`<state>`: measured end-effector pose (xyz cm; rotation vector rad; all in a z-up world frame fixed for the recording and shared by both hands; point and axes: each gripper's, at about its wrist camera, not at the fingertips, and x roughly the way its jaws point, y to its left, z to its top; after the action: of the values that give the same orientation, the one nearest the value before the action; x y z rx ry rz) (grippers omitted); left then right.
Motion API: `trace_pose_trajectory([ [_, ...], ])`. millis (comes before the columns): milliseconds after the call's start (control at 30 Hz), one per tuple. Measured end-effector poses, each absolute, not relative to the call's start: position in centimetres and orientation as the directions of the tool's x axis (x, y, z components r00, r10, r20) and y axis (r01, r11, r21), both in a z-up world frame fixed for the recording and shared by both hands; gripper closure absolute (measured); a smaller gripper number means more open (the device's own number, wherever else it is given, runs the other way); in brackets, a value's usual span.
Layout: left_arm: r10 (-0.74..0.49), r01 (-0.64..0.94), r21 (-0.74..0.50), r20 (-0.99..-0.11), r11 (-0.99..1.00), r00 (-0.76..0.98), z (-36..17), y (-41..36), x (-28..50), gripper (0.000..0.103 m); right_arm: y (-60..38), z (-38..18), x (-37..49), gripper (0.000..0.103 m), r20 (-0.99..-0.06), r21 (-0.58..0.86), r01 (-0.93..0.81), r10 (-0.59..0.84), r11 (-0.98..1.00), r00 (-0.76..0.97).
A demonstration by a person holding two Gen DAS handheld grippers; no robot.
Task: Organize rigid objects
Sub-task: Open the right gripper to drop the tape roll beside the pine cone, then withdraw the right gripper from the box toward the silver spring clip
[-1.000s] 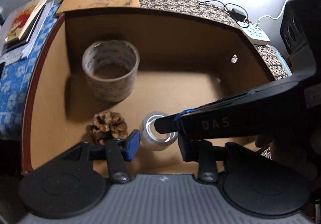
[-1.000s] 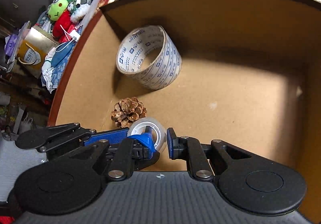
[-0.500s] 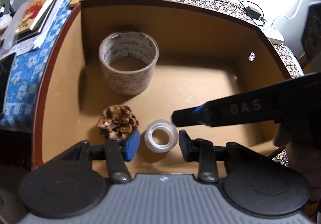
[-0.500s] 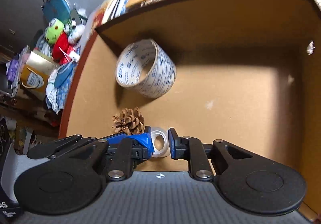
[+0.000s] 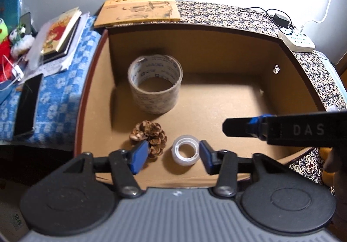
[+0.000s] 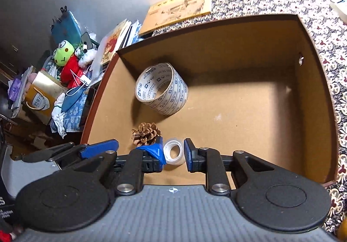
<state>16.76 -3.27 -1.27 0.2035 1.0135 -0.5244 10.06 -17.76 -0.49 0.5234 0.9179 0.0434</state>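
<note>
Cardboard box; both grippers spread above clear tape roll.

In the box, pine cone lies between large tape roll and small roll.

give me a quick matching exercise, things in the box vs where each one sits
Things:
1. big printed tape roll
2. pine cone
3. small clear tape roll
4. small hole

Places:
A. near front edge, right of the pine cone
B. in the right wall of the box
C. toward the back left corner
D. between the two rolls, by the left wall

Pairs: 1-C, 2-D, 3-A, 4-B
</note>
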Motion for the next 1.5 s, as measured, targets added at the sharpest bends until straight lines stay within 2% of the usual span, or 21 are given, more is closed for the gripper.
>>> trace_pose_trajectory([
  [600,-0.250,0.466,0.036,-0.806,0.884,0.536,1.9,-2.2,13.0,0.040,-15.5,2.0,5.1,0.098,-0.677,0.433,0.162,0.201,0.887,0.708],
  [1133,-0.185,0.407,0.074,-0.807,0.910,0.561,2.8,-0.9,10.6,0.038,-14.6,2.0,2.4,0.098,-0.664,0.445,0.154,0.209,0.882,0.718],
  [1500,-0.150,0.404,0.090,-0.838,0.910,0.524,1.4,-0.6,9.2,0.037,-14.4,1.0,0.8,0.098,-0.682,0.430,0.191,0.179,0.882,0.709],
])
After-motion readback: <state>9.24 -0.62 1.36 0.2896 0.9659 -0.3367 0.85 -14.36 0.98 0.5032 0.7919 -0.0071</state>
